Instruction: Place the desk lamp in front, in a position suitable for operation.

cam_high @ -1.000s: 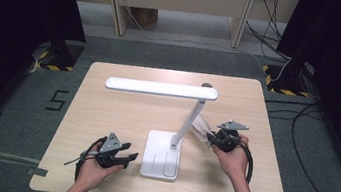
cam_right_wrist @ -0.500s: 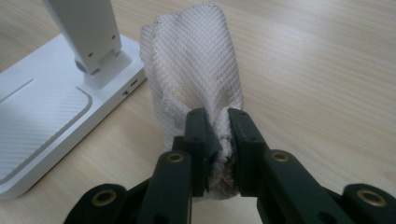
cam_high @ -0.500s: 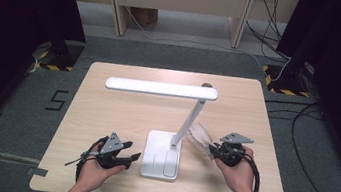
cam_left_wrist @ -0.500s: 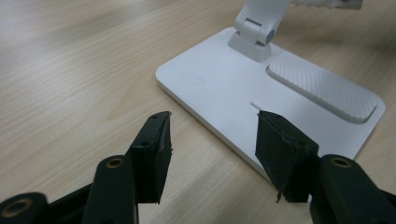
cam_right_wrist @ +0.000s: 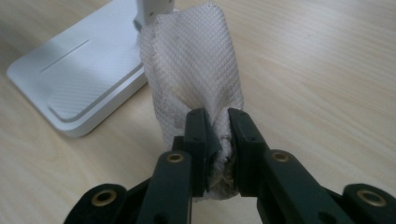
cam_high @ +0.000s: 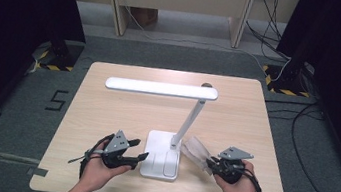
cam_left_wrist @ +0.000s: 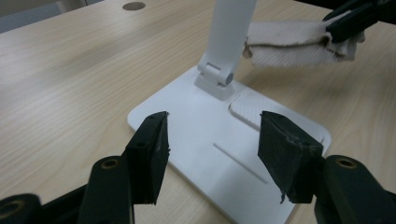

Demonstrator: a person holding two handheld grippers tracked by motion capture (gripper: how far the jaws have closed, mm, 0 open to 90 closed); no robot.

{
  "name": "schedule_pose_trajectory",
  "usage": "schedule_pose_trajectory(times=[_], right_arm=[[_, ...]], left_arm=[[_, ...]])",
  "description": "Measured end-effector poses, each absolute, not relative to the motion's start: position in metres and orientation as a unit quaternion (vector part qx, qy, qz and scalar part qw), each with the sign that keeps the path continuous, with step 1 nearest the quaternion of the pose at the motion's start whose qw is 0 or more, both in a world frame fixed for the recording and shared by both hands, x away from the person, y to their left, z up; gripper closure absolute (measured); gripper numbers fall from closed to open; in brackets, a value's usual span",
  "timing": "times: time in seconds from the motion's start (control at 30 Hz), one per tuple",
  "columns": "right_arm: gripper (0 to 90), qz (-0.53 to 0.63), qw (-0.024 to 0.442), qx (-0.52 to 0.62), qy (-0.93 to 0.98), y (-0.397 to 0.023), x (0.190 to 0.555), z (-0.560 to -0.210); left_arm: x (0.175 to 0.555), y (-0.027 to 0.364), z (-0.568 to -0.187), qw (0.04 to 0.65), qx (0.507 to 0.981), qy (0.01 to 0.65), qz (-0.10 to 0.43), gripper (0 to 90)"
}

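On the grey floor left of the table [cam_high: 107, 102] a black numeral "5" [cam_high: 58, 100] is painted; no writing can be read on the white desk lamp [cam_high: 174, 127] itself. Taking that lamp's flat base [cam_high: 162, 154] as the landmark: the left gripper [cam_high: 136, 151] lies low just left of the base, cradled from below in the person's left hand [cam_high: 97, 171], its jaws pointing level toward the base's near left edge. Its jaws have just been opening and now stand wide apart with nothing between them, the base showing in the gap in the left gripper view [cam_left_wrist: 212, 140]. The base is a smooth white rounded rectangle with a shallow straight groove and a finely ribbed pad near the hinge, from which a slim flat stem [cam_high: 189, 121] leans up to a long straight light bar [cam_high: 162, 89]. Just right of the base, the right gripper [cam_high: 210, 164], held in the right hand [cam_high: 241, 187], points level at the foot of the stem, its jaws pinched tightly on one end of a folded whitish cloth [cam_right_wrist: 196, 79]. The cloth has a waffle-like woven texture with faint soiling, and its free end reaches the stem by the hinge. The tabletop is pale wood-grain laminate.
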State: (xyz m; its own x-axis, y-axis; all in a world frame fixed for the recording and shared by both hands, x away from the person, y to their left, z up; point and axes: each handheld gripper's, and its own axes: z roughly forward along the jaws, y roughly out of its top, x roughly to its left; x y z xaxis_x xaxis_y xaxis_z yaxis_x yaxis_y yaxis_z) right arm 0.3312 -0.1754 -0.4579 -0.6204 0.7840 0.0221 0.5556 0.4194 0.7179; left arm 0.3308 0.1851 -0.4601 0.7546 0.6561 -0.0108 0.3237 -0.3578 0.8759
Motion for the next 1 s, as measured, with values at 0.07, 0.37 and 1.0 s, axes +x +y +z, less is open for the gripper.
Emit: schedule_pose_trajectory(times=[0.07,0.37,1.0], right_arm=[[79.3,0.358,0.149,0.397,0.832,-0.173,0.322,-0.458],[79.2,0.367,0.123,0.371,0.844,-0.158,0.309,-0.455],[79.2,0.387,0.085,0.293,0.87,-0.104,0.322,-0.444]], left_arm=[[0.33,0.179,-0.457,0.484,0.808,0.293,0.166,41.9],[0.332,0.162,-0.446,0.5,0.816,0.259,0.129,40.0],[0.35,0.155,-0.447,0.451,0.872,0.135,0.134,30.1]])
